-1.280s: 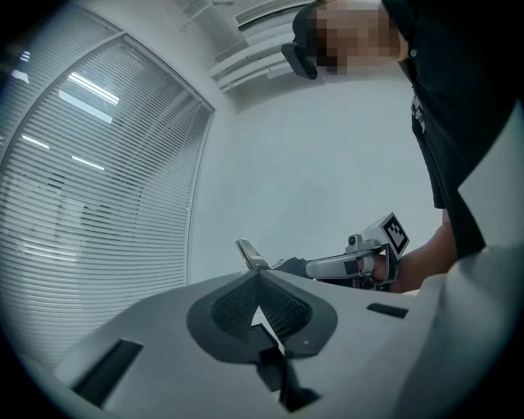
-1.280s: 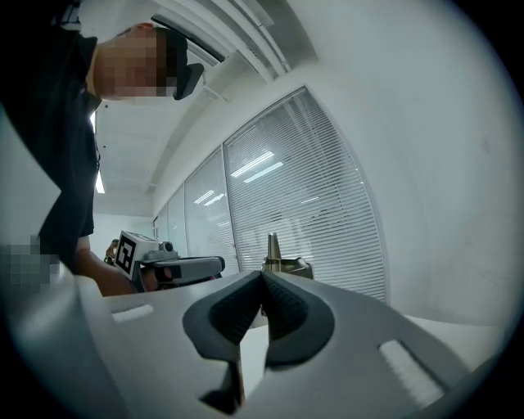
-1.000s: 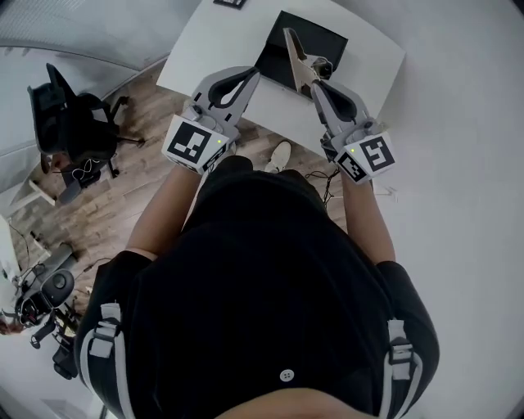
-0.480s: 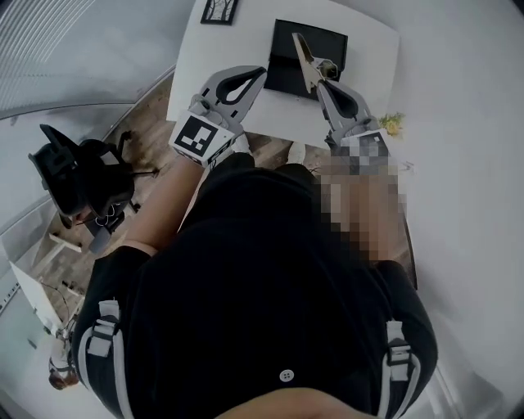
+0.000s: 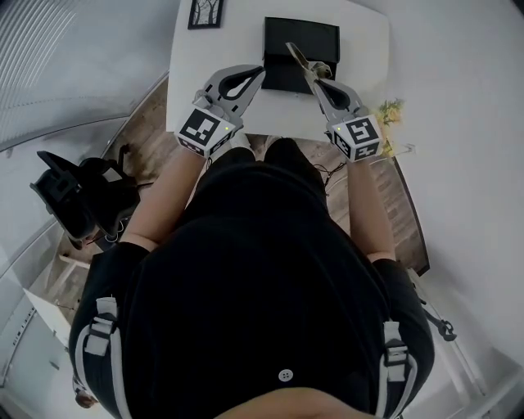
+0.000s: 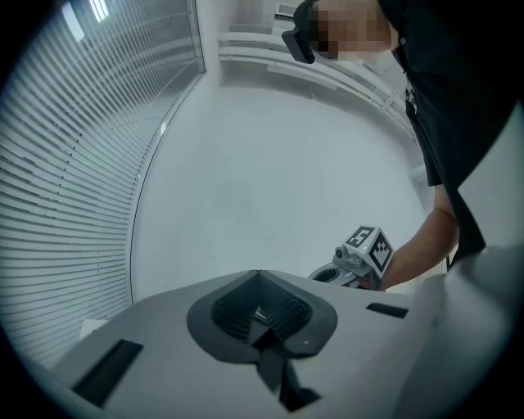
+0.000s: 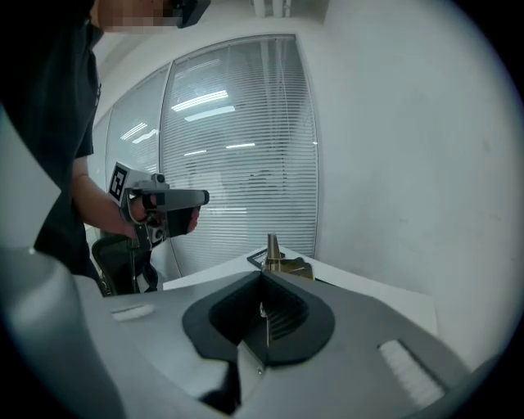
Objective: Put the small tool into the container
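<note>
In the head view a black tray-like container (image 5: 315,37) lies on the white table (image 5: 217,57). My right gripper (image 5: 318,79) is shut on a small brass-coloured tool (image 5: 298,59), which sticks out forward over the container's near edge. In the right gripper view the tool (image 7: 278,258) stands up beyond the closed jaws of the right gripper (image 7: 264,315). My left gripper (image 5: 257,72) hangs just left of the container, shut with nothing in it. In the left gripper view the left gripper (image 6: 260,315) has its jaws together and faces a bare wall.
A framed picture (image 5: 205,12) lies at the table's far left corner. A black office chair (image 5: 78,196) stands on the wooden floor to the left. Small yellow flowers (image 5: 390,110) show right of the table, by the white wall.
The head view has swung, so the table now sits square ahead. Both grippers kept their stance; the right one still carries the tool over the container's near edge.
</note>
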A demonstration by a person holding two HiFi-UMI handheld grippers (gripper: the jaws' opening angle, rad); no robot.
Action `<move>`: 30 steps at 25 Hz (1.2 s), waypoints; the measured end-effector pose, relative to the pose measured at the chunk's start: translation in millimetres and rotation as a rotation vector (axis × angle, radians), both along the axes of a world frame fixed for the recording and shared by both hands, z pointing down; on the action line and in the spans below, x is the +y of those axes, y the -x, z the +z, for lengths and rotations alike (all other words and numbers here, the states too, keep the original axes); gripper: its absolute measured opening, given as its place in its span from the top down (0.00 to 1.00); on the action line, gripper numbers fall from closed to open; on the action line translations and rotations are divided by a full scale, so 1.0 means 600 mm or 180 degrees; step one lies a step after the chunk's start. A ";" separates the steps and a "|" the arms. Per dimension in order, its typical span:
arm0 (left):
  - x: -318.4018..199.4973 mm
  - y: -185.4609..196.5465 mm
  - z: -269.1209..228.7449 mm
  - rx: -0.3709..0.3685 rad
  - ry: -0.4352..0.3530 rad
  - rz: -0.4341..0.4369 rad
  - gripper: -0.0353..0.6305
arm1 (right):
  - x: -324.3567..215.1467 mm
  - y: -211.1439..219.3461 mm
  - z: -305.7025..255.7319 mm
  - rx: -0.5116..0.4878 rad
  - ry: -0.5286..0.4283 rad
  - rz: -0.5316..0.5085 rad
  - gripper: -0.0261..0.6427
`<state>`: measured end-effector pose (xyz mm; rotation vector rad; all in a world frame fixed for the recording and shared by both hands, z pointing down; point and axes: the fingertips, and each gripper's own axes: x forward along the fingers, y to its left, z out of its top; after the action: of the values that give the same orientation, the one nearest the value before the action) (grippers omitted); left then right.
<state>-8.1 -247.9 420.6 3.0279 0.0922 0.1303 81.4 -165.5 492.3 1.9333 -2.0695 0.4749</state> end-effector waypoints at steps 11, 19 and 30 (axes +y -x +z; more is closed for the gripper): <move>-0.018 -0.044 0.054 -0.0108 0.0016 0.0037 0.94 | -0.022 -0.026 0.114 0.0251 0.0691 -0.0488 0.94; -0.027 -0.072 0.074 -0.0135 0.0056 -0.0023 0.94 | -0.030 -0.037 0.183 0.0322 0.1112 -0.0840 0.94; -0.036 -0.101 0.097 -0.0200 0.0095 -0.0030 0.94 | -0.032 -0.030 0.263 0.0262 0.1538 -0.1204 0.94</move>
<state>52.3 -269.6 478.5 2.9908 0.0737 0.2210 99.6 -184.8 649.9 1.2383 -1.9718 0.7105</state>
